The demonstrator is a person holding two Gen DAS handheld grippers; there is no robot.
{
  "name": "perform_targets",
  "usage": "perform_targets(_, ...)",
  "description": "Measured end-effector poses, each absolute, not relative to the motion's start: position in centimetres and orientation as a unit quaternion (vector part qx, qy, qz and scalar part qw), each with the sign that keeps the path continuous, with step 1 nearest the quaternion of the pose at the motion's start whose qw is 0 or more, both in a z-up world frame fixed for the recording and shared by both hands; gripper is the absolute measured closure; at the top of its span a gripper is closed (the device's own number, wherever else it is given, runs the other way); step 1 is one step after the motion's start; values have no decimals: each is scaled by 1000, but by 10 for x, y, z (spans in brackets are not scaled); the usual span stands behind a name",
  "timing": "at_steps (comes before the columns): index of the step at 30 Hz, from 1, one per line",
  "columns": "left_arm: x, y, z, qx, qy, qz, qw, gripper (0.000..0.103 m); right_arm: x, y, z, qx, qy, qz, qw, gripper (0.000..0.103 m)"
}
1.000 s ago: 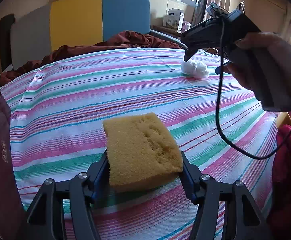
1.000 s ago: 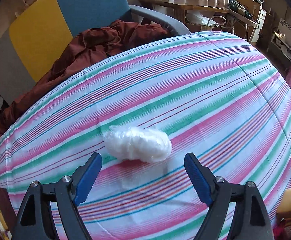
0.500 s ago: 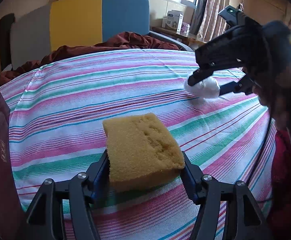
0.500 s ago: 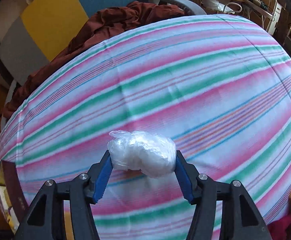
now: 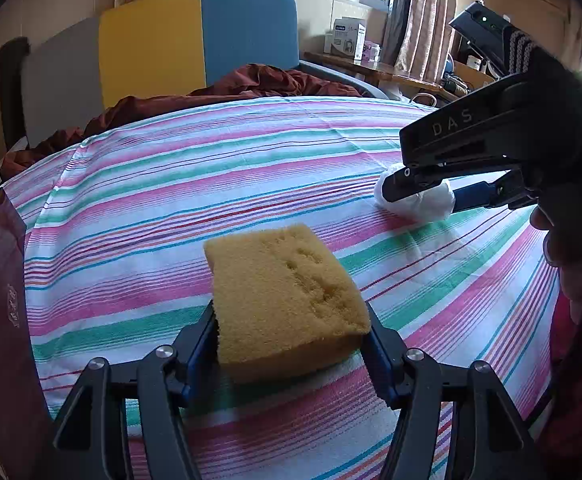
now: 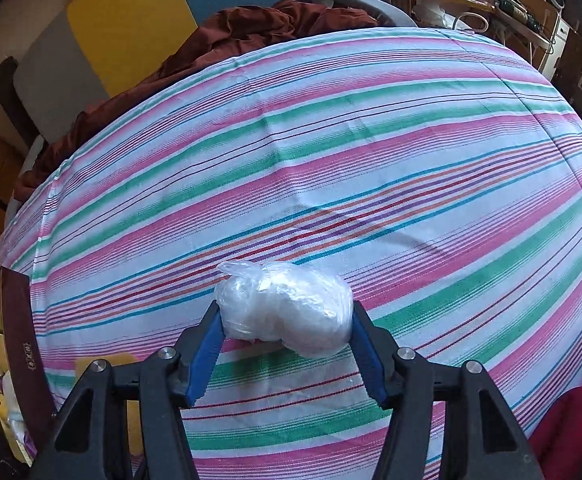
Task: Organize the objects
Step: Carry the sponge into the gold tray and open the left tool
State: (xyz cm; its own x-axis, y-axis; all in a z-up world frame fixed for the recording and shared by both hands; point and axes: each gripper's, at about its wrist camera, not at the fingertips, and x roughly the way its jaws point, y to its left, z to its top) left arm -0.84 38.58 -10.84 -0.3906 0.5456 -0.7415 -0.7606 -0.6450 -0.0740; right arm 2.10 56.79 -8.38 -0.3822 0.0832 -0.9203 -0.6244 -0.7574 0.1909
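Note:
A yellow sponge [image 5: 287, 296] sticks out between the pads of my left gripper [image 5: 291, 332], which is shut on it just above the striped cloth [image 5: 171, 200]. To the right, my right gripper [image 5: 419, 196] is shut on a small white plastic bag [image 5: 415, 206], with a person's hand on its handle. In the right wrist view the crumpled bag [image 6: 287, 304] fills the gap of the right gripper [image 6: 287, 320], both blue pads pressing its sides, low over the striped cloth [image 6: 331, 160].
Behind the cloth stands a chair [image 5: 195, 40] with grey, yellow and blue panels, and a maroon cloth [image 5: 251, 84] is heaped on it. A wooden table [image 5: 371, 68] with a box sits by the window. A dark red box [image 6: 19, 328] lies at the left edge.
My right gripper shut on the white bag, which lay loose on the cloth, and carried it nearer and to the right. The left gripper and sponge stayed put.

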Motion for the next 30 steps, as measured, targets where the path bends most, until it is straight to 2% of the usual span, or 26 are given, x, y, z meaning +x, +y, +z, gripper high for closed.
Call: perform_targets(30,4,381,-103,-373,170,828,383,43,0,558,-89,-520,245,797,183,42)
